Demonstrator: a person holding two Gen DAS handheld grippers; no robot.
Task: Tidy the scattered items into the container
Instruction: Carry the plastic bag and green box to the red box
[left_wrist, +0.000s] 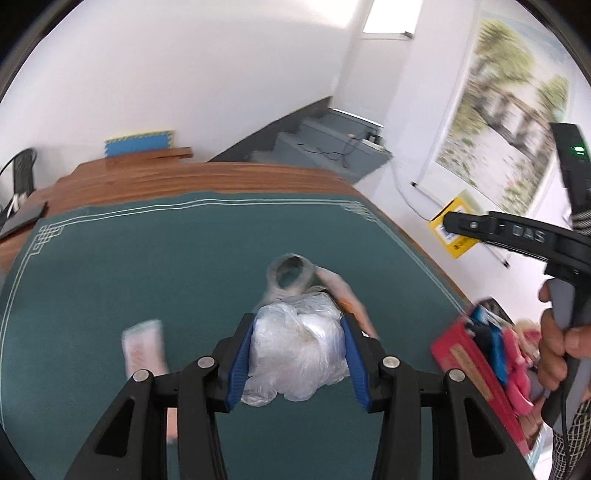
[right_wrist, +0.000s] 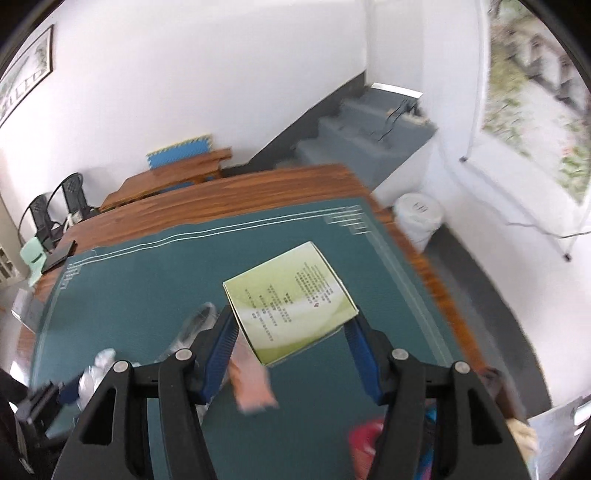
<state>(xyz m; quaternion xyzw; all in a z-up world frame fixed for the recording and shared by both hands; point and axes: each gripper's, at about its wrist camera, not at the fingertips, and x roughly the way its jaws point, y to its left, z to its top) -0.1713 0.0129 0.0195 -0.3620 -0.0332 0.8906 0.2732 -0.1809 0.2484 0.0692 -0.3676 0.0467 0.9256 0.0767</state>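
My left gripper (left_wrist: 297, 328) is shut on a crumpled clear plastic bag (left_wrist: 297, 350), held above the green mat (left_wrist: 110, 280). Beyond it lie a clear plastic roll (left_wrist: 291, 275) and an orange packet (left_wrist: 343, 295). A pale pink packet (left_wrist: 142, 345) lies at left on the mat. The red container (left_wrist: 476, 376) with blue and pink items sits at the right table edge. My right gripper (right_wrist: 291, 321) is shut on a green-and-white box (right_wrist: 291, 310), lifted over the mat (right_wrist: 147, 280). A pinkish packet (right_wrist: 253, 384) blurs below it. The red container (right_wrist: 365, 443) shows at bottom right.
The mat covers a wooden table (left_wrist: 221, 181). A dark flat object (right_wrist: 59, 256) lies at the table's far left corner. Black chairs (right_wrist: 55, 206) stand beyond. A white bucket (right_wrist: 419, 218) and grey steps (right_wrist: 369, 136) are past the table's right side. A hand (left_wrist: 554, 354) holds the right gripper's handle.
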